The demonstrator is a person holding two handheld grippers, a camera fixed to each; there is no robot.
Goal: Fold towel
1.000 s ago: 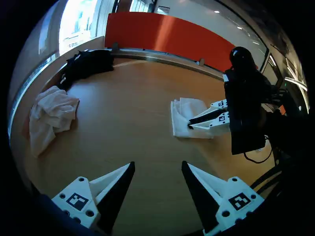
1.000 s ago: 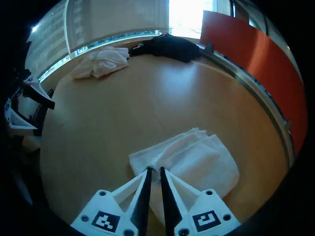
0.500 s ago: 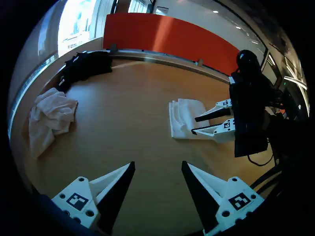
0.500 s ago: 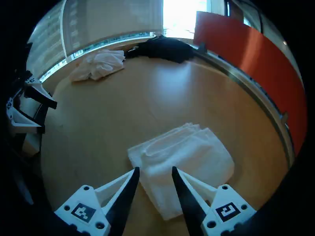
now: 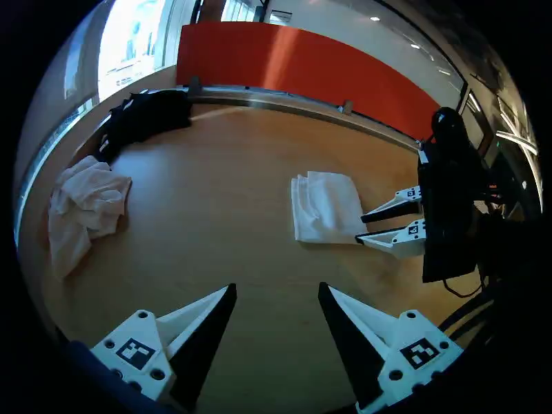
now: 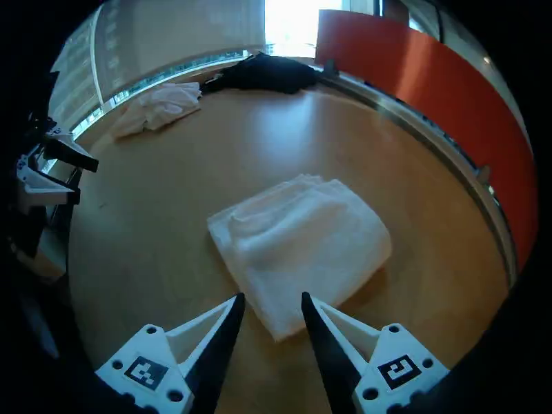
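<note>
A white towel [image 6: 298, 238] lies folded into a thick rectangle on the wooden table [image 6: 207, 172]; in the left gripper view the same towel [image 5: 324, 207] sits right of centre. My right gripper [image 6: 271, 306] is open, its tips just short of the towel's near edge, holding nothing. From the left gripper view, that right gripper [image 5: 363, 229] hangs at the towel's right side, apart from it. My left gripper [image 5: 276, 293] is open over bare wood, well away from the towel. In the right gripper view the left gripper [image 6: 79, 179] shows at the far left.
A crumpled white cloth [image 5: 83, 207] lies near the table's left edge, also visible as the cloth [image 6: 155, 107] at the far side. A black garment [image 5: 145, 114] lies beyond it by the window. An orange panel [image 5: 303, 65] and a metal rail border the table.
My right gripper opened off the towel's edge and drew back; the towel now lies flat ahead of its tips. The left gripper has barely moved.
</note>
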